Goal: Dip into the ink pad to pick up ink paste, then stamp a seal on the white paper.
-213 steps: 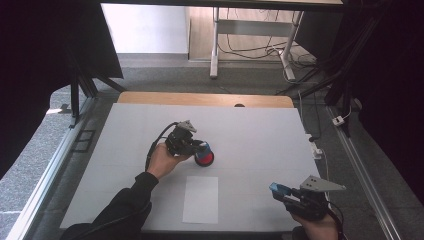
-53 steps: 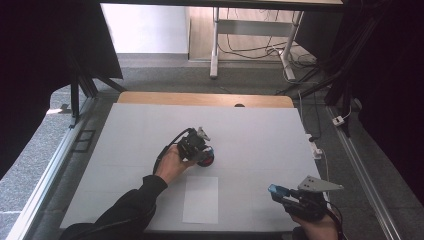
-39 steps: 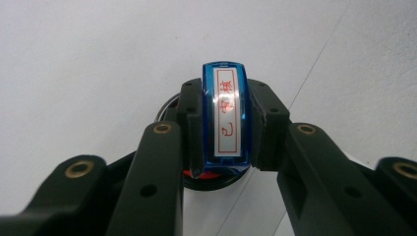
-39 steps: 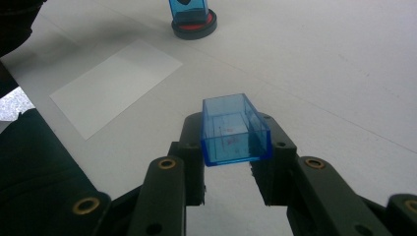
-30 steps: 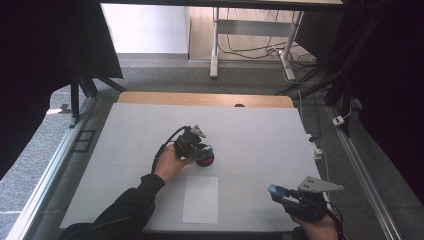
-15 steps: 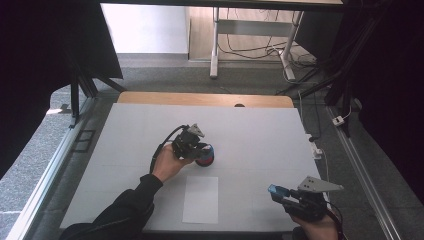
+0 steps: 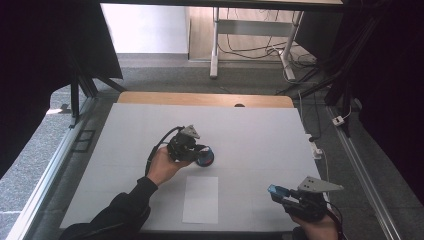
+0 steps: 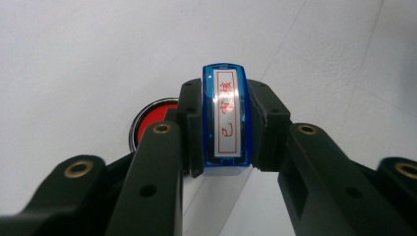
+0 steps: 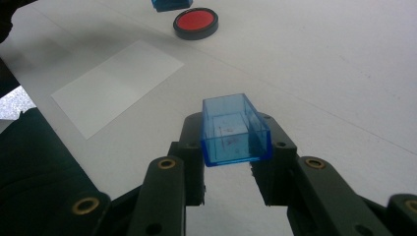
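Upright, blue stamp (image 8: 225, 118) long axis vertical between left gripper (image 8: 223, 129) jaws.

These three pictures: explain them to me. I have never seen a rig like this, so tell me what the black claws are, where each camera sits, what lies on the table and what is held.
A person sits at a white table and holds a hand tool with two black jaws in each hand. The high view looks down from above. The other two cameras ride on the tools and look along their jaws.

The left tongs are shut on a blue stamp, whose clear top bears red characters. It is at a round ink pad with a red face and a black rim.

The right tongs, near the table's front edge, are shut on a clear blue cap, an empty open box.

A white sheet of paper lies flat between the two hands.
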Available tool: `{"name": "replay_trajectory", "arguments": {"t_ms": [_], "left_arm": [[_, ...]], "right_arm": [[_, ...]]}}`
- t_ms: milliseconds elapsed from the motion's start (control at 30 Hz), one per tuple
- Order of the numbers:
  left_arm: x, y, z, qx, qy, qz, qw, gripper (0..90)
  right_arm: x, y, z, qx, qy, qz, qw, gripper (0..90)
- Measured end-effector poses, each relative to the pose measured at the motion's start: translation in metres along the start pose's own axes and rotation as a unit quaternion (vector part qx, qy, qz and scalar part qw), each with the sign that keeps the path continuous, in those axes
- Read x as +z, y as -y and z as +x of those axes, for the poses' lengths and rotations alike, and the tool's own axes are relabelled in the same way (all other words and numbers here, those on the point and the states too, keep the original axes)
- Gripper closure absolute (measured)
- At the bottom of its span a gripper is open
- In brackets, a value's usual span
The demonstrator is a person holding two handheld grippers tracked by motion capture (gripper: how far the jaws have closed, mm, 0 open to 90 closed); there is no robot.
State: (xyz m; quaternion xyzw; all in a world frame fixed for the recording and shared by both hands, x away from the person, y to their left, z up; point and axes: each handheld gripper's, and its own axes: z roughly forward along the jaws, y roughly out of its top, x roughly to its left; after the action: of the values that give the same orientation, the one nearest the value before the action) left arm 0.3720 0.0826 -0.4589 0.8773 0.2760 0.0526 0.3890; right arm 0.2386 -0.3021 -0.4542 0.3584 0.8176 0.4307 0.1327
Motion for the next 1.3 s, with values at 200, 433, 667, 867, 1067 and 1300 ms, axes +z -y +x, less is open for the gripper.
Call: {"name": "replay_trajectory", "arguments": {"t_ms": [200,433,667,867,1067,1300], "left_arm": [[-0.011,0.002,-0.004,0.001,0.007,-0.015,0.9999,69.9],[-0.022,0.004,-0.011,0.001,0.018,-0.029,0.9994,69.9],[-0.034,0.009,-0.019,0.003,0.031,-0.041,0.9987,69.9],[-0.044,0.014,-0.026,0.007,0.038,-0.049,0.9980,69.9],[-0.049,0.023,-0.031,0.004,0.046,-0.050,0.9977,69.9],[-0.051,0.024,-0.042,0.005,0.052,-0.041,0.9978,69.9]], "right_arm": [[0.000,0.000,0.000,0.001,-0.002,-0.002,1.0000,68.3],[0.000,0.000,0.000,0.001,-0.002,-0.001,1.0000,68.3],[0.000,0.000,0.000,0.001,-0.003,-0.001,1.0000,68.3],[-0.001,0.000,0.000,0.002,-0.003,-0.002,1.0000,68.3],[0.000,0.000,0.000,0.001,-0.002,-0.001,1.0000,68.3],[0.000,0.000,0.000,0.002,-0.001,-0.001,1.0000,68.3]]}}
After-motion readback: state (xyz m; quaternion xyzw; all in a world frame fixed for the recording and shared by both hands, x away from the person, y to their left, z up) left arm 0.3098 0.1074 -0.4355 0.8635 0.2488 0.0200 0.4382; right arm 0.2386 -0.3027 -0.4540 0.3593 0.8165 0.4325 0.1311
